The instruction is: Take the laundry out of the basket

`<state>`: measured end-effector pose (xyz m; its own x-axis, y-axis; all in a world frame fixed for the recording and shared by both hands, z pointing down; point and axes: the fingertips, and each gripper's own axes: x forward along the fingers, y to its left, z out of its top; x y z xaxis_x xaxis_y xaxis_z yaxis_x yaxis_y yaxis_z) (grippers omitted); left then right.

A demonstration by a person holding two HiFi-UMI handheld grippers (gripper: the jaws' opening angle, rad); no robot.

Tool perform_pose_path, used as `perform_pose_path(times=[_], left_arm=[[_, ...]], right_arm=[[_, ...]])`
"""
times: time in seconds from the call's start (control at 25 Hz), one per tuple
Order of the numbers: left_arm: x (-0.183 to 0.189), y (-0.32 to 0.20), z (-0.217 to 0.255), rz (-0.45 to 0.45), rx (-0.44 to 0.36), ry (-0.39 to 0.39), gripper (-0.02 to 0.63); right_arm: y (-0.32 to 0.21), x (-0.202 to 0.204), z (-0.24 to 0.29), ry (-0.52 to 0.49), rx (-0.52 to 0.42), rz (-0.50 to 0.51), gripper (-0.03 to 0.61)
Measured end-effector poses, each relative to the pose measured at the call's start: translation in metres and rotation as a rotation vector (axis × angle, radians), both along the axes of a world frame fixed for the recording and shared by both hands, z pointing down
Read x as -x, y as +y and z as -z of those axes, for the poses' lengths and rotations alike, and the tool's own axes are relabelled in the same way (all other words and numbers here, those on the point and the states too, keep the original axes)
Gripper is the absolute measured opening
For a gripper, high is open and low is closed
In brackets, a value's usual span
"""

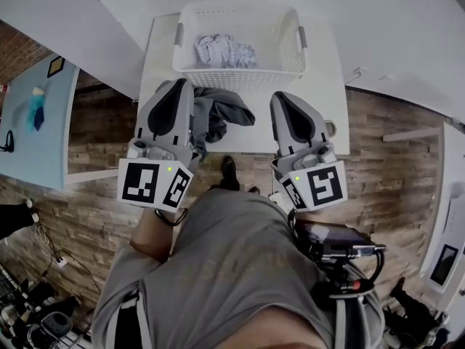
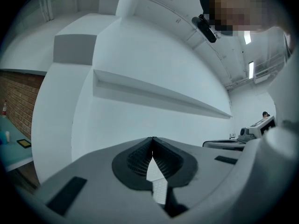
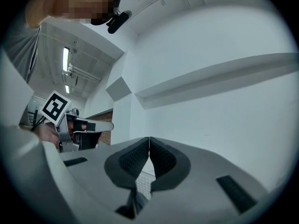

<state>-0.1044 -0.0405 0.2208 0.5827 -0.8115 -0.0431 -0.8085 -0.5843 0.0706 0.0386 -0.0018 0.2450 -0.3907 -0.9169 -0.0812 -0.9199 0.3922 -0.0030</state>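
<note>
Altogether one basket (image 1: 240,77), two garments (image 1: 224,51).

The scene is viewed from the head, steeply downward: the white bench (image 1: 327,86) and the basket (image 1: 240,9) are set at upper centre, with the left tool (image 1: 176,86) and the right tool (image 1: 285,97) below them. Each gripper view is taken from close behind its own jaws and faced level at a white wall (image 2: 140,55) with a ledge (image 2: 159,94), which both views share. The left tool is also caught at the left of the right gripper view.
</note>
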Motion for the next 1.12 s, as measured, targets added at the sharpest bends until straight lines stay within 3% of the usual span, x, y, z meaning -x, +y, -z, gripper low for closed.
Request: perform_pose_path(times=[0.52, 0.76, 1.12], left_arm=[[-0.001, -0.074, 0.031, -0.017, -0.069, 0.044, 0.009], [0.009, -0.104, 0.043, 0.002, -0.083, 0.047, 0.009], [0.025, -0.154, 0.015, 0.130, 0.008, 0.043, 0.009]], right_arm=[[-0.095, -0.029, 0.060, 0.059, -0.124, -0.047, 0.009], [-0.138, -0.019, 0.076, 0.090, -0.131, -0.001, 0.009], [-0.206, 0.015, 0.043, 0.166, -0.037, 0.193, 0.009]])
